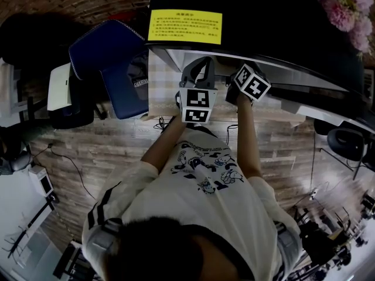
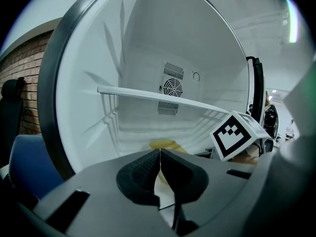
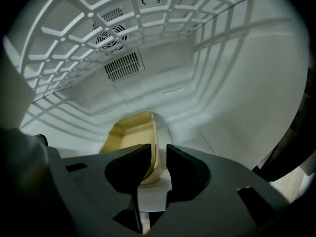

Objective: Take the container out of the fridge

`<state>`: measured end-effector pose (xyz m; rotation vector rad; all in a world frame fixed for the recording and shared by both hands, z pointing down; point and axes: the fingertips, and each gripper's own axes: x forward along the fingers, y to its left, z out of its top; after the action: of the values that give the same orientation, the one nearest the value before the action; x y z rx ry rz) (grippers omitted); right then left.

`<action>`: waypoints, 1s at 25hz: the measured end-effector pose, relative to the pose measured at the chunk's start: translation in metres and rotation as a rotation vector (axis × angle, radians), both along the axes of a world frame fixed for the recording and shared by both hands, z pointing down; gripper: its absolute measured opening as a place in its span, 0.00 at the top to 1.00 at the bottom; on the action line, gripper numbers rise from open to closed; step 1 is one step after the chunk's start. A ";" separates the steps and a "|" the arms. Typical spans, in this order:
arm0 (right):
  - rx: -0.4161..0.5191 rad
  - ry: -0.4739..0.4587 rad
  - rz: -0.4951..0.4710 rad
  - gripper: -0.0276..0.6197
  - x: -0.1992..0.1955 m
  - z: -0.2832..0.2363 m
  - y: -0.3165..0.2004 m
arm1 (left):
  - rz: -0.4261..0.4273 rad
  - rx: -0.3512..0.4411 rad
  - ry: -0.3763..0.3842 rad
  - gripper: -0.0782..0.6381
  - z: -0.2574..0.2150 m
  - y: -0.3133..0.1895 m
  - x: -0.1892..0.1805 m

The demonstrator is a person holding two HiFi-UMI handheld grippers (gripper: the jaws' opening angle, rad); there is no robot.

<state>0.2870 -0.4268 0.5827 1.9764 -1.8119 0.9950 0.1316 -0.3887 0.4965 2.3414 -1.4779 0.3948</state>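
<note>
A shallow beige container (image 3: 127,135) lies on the white floor of the open fridge (image 1: 246,22), seen end-on in the right gripper view. My right gripper (image 3: 158,154) is inside the fridge, open by a narrow gap, with the container's right wall standing between its jaws. In the left gripper view the container (image 2: 165,143) shows as a yellow patch just beyond my left gripper (image 2: 160,154), which is shut and empty at the fridge mouth. The right gripper's marker cube (image 2: 236,135) sits to its right. In the head view the left gripper (image 1: 198,72) and right gripper (image 1: 245,76) reach under the fridge's black top.
A white shelf (image 2: 158,97) crosses the fridge above the container, seen as a grid shelf (image 3: 123,23) overhead. The fridge top carries a yellow label (image 1: 184,27). A blue chair (image 1: 108,63) stands left of the fridge. Pink flowers (image 1: 345,7) sit top right.
</note>
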 end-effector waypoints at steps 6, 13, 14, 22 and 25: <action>-0.020 -0.009 0.005 0.82 -0.003 0.008 -0.001 | -0.007 -0.005 -0.001 0.87 0.001 0.000 -0.001; -0.015 0.012 0.024 0.88 -0.003 0.007 -0.003 | -0.019 -0.006 0.001 0.87 0.002 -0.001 -0.006; -0.015 0.014 0.024 0.88 -0.003 0.007 -0.003 | -0.018 -0.005 0.002 0.87 0.001 -0.001 -0.006; 0.008 0.007 0.053 0.89 0.001 0.000 0.004 | 0.013 0.000 0.009 0.87 0.001 0.000 -0.004; 0.018 0.001 0.067 0.89 0.001 -0.004 0.010 | 0.028 0.003 0.014 0.87 0.000 0.001 -0.001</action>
<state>0.2883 -0.4169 0.5786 2.0603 -1.7704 1.0004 0.1301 -0.3879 0.4962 2.3644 -1.4420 0.3829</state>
